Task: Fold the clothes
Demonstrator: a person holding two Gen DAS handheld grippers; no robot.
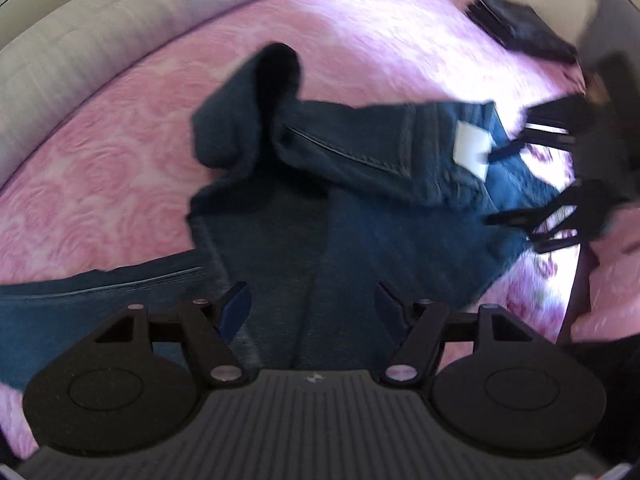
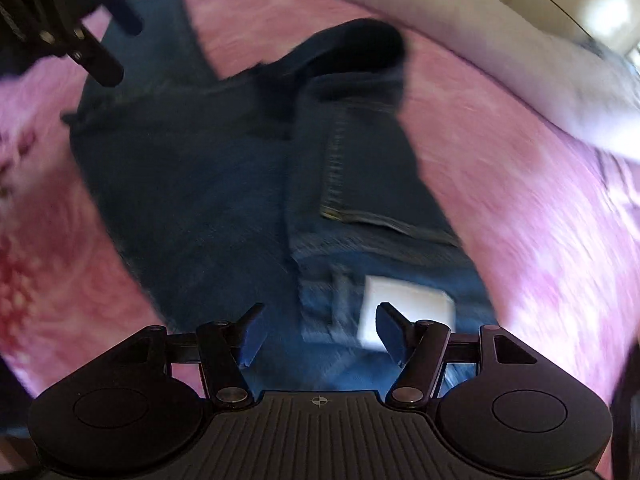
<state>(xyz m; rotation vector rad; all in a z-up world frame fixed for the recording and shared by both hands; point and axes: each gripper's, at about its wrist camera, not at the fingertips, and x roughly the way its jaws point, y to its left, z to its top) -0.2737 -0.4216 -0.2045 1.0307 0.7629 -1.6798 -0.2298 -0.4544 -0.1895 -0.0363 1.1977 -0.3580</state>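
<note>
Lying on the pink bed (image 1: 120, 152), half-folded: one pair of jeans (image 1: 320, 208), a leg doubled over the seat, waistband tag (image 1: 472, 152) showing near the right tool (image 1: 516, 184). Hovering over the denim, both released and gripping nothing: left tool (image 1: 314, 312), right tool, two in all. Judging a fold mid-way; needing next a pinch on an edge, though blur is hiding which.
</note>
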